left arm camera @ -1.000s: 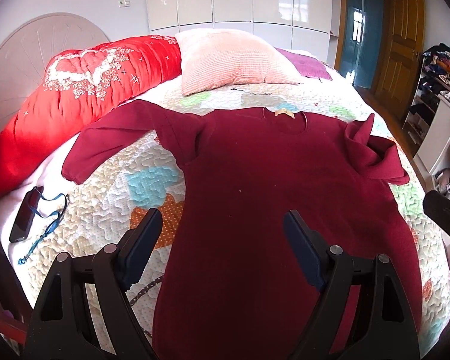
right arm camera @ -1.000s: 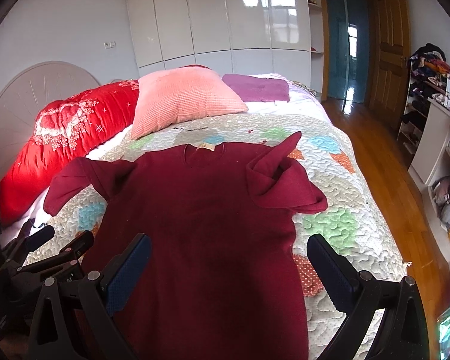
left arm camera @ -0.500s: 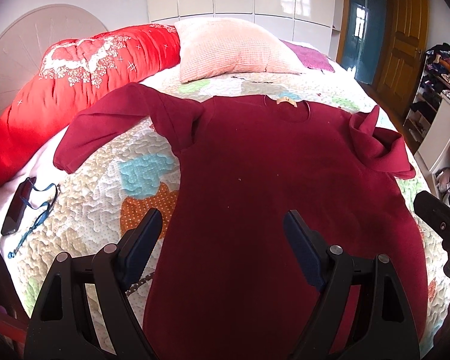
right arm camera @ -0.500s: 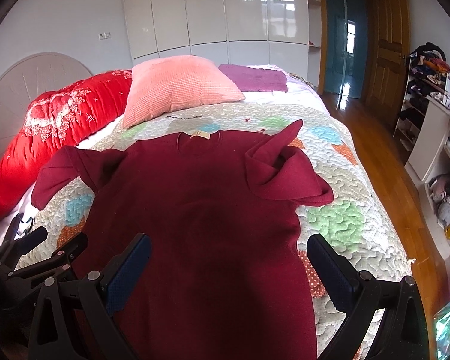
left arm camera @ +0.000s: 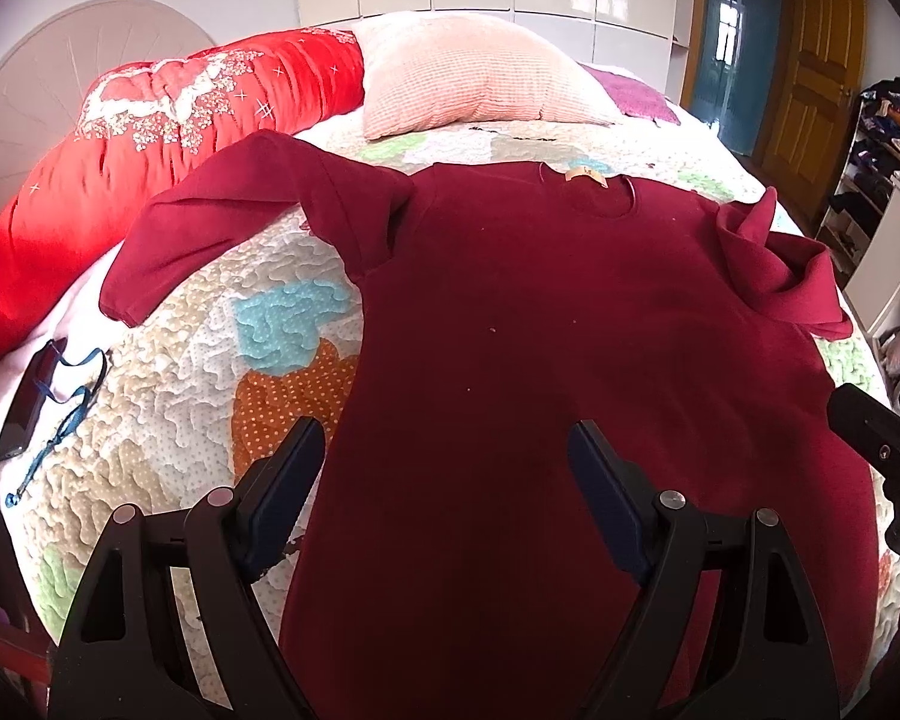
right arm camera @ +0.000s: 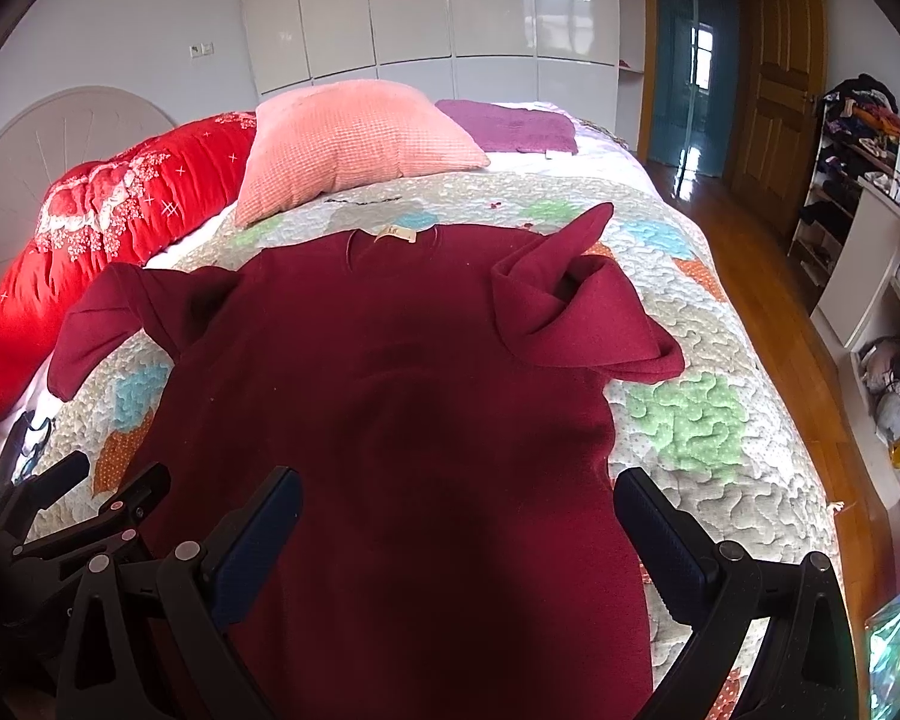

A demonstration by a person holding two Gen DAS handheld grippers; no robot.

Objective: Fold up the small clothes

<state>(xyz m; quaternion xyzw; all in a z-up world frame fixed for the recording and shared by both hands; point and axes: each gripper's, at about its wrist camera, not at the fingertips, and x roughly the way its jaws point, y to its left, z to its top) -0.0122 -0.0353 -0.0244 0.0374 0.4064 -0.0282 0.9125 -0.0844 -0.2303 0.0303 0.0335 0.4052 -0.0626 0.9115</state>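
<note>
Sweater [left arm camera: 546,360] in dark red lies flat on the patchwork quilt [left arm camera: 168,420] of a bed, collar toward the pillows, hem toward me. I hold my left tongs [left arm camera: 444,468] above its lower half, jaws spread wide and gripping nothing, one finger over the garment's left edge, the other over its middle. My right tongs [right arm camera: 456,516] hang just beside them over the hem, also wide apart and empty, with the cloth's right edge near the outer finger. The left sleeve [left arm camera: 222,222] stretches out across the quilt toward a red duvet [left arm camera: 120,138]. The right sleeve [right arm camera: 570,312] is bunched and folded back on the shoulder, one corner sticking up. A tan label [right arm camera: 396,234] shows inside the collar. A pink pillow [right arm camera: 354,144] sits beyond the collar, and a dark phone with a blue cord [left arm camera: 30,396] lies at the quilt's left edge.
</note>
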